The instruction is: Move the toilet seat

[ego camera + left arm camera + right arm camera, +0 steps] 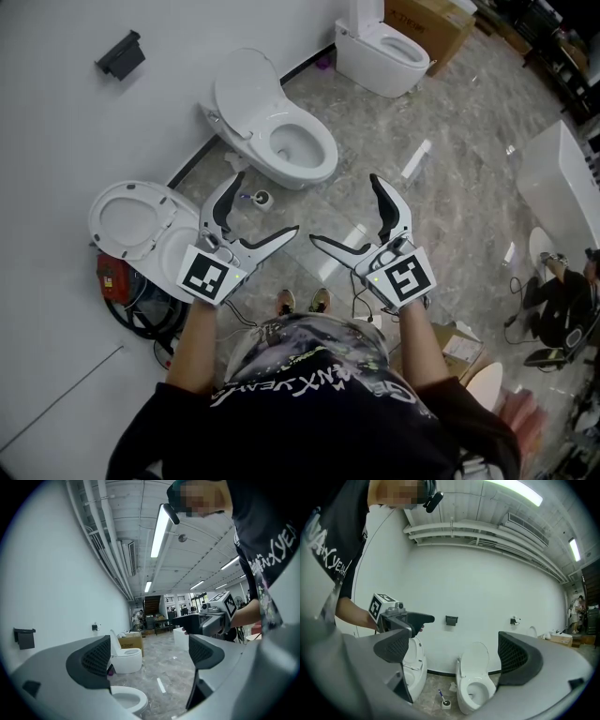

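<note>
In the head view I stand facing a white toilet (pixel 281 141) against the wall, its lid (pixel 246 89) tipped up. In the right gripper view that same toilet (pixel 474 688) shows between my jaws, well beyond them. A second toilet (pixel 141 225) at the left has its seat ring raised. My left gripper (pixel 267 202) and right gripper (pixel 343 208) hang side by side above the floor, both open with nothing between their fingers. The left gripper (pixel 150 656) looks along the room, and the right gripper (pixel 454 651) looks at the wall.
A toilet brush in its holder (pixel 262 198) stands on the floor between the two toilets. A third toilet (pixel 384 52) and a cardboard box (pixel 431 23) are at the back right. A red machine with hoses (pixel 117 281) lies left; a black holder (pixel 120 54) hangs on the wall.
</note>
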The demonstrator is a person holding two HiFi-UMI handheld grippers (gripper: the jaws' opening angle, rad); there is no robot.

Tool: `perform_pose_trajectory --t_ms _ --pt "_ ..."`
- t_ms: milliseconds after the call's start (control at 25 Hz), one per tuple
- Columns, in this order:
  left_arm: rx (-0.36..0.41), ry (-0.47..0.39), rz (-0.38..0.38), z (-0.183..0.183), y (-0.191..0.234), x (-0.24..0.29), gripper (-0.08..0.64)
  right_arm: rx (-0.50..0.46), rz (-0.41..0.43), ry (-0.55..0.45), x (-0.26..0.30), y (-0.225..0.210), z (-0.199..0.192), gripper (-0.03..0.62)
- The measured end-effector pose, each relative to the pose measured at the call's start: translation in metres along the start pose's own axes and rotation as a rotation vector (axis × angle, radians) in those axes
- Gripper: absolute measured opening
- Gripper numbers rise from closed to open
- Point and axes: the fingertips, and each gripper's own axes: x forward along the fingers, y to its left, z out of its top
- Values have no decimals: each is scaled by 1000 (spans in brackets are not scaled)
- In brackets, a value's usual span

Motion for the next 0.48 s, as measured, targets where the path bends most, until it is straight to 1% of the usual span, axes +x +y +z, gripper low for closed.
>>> perform_pose_trajectory --t_ms 80,240,360,480 --pt "4 7 5 -2 0 -1 502 -1 0 4 -1 0 -1 580" --pt "26 48 21 -4 1 1 502 -4 1 8 -6 -2 -3 581" --pt "8 32 18 -4 -3 3 502 -6 2 12 -10 -4 -5 581" --pt "13 35 14 -7 -8 6 502 -11 4 11 -15 -8 -7 581"
